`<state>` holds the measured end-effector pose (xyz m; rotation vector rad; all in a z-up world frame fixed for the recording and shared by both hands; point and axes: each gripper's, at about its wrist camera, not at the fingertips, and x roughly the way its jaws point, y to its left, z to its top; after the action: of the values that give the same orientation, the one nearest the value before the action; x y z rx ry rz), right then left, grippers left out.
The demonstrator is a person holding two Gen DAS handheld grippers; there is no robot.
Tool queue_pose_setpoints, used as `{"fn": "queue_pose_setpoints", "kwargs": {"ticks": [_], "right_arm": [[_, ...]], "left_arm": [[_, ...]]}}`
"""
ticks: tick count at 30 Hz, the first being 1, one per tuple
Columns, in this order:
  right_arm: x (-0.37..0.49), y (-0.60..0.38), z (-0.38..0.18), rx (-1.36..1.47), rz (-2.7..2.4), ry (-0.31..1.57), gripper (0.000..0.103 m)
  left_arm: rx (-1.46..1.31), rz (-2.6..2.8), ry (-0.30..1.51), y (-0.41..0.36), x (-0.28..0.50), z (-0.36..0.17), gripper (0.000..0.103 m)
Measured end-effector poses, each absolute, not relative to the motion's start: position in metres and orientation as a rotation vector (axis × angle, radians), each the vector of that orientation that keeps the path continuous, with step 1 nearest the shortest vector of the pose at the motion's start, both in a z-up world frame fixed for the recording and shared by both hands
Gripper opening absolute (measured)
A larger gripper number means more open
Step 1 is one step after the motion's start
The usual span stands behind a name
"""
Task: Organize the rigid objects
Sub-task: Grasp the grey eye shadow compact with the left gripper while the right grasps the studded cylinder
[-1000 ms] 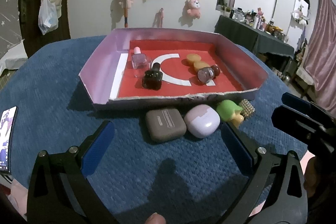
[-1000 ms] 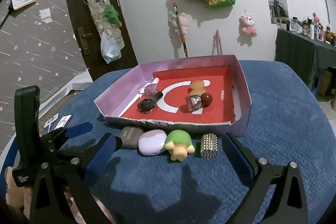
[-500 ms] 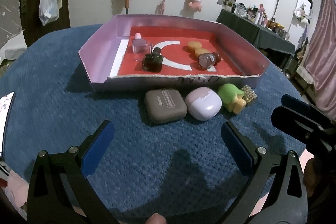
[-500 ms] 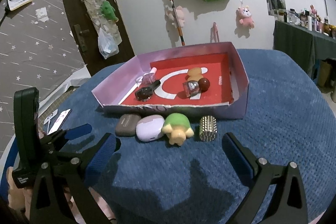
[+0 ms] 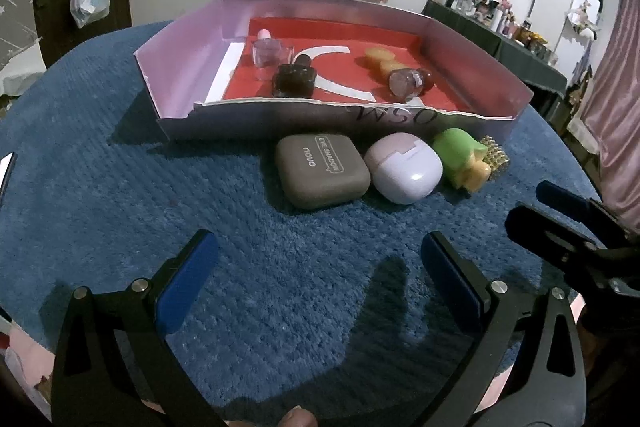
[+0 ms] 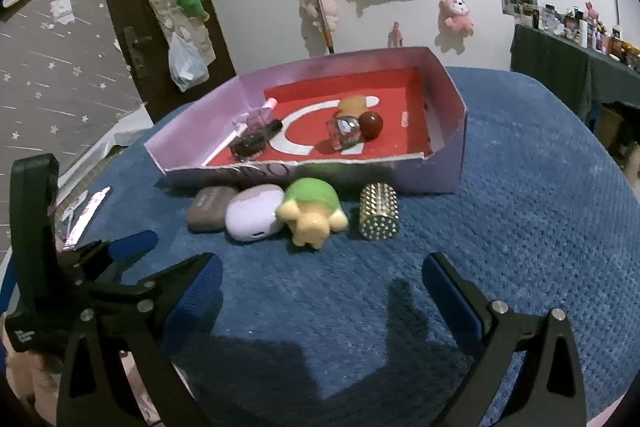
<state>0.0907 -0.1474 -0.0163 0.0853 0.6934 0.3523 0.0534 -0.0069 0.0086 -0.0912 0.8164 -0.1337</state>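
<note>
Case [image 5: 322,175] first, we reckon: four loose bits lined up against the tray's [image 5: 280,119] near wall.

Brown case lies flat, dead ahead of our left gripper [image 5: 318,283]; the studded cylinder [image 6: 379,211] stands upright before our right gripper [image 6: 322,285], turtle toy [image 6: 311,213] and lilac case [image 6: 256,213] between. Both sets of jaws spread wide, holding nothing.

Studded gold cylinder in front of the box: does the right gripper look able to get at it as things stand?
Probably yes. The right gripper is open, with bare blue cloth between it and the studded gold cylinder. The green turtle toy stands apart on one side; the box is behind.
</note>
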Motion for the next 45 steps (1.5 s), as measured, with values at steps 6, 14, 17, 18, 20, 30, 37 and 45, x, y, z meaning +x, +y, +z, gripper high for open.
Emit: {"fn": "queue_pose_setpoints", "kwargs": {"ticks": [6, 14, 17, 18, 20, 30, 37, 45], "right_arm": [[0.100, -0.152, -0.024, 0.080, 0.321, 0.717, 0.090], [0.120, -0.169, -0.025, 0.088, 0.241, 0.744, 0.079], [0.127, -0.169, -0.024, 0.079, 0.228, 0.748, 0.078], [0.128, -0.168, -0.023, 0.077, 0.227, 0.748, 0.078], [0.130, -0.168, -0.022, 0.067, 0.223, 0.747, 0.078], [0.138, -0.172, -0.022, 0.085, 0.213, 0.761, 0.063], [0.145, -0.164, -0.023, 0.061, 0.191, 0.763, 0.060], [0.147, -0.156, -0.024, 0.055, 0.216, 0.756, 0.033]], "left_arm": [[-0.107, -0.107, 0.815, 0.000, 0.064, 0.009, 0.103], [-0.093, -0.064, 0.823, 0.000, 0.079, 0.007, 0.103], [-0.077, -0.042, 0.825, -0.002, 0.084, 0.006, 0.103], [-0.069, -0.028, 0.825, -0.003, 0.086, 0.006, 0.103], [-0.066, -0.013, 0.831, -0.002, 0.090, 0.005, 0.103], [-0.083, 0.035, 0.833, -0.004, 0.098, 0.004, 0.103], [-0.059, 0.093, 0.863, -0.010, 0.105, 0.003, 0.103], [-0.069, 0.101, 0.855, -0.010, 0.103, 0.002, 0.101]]}}
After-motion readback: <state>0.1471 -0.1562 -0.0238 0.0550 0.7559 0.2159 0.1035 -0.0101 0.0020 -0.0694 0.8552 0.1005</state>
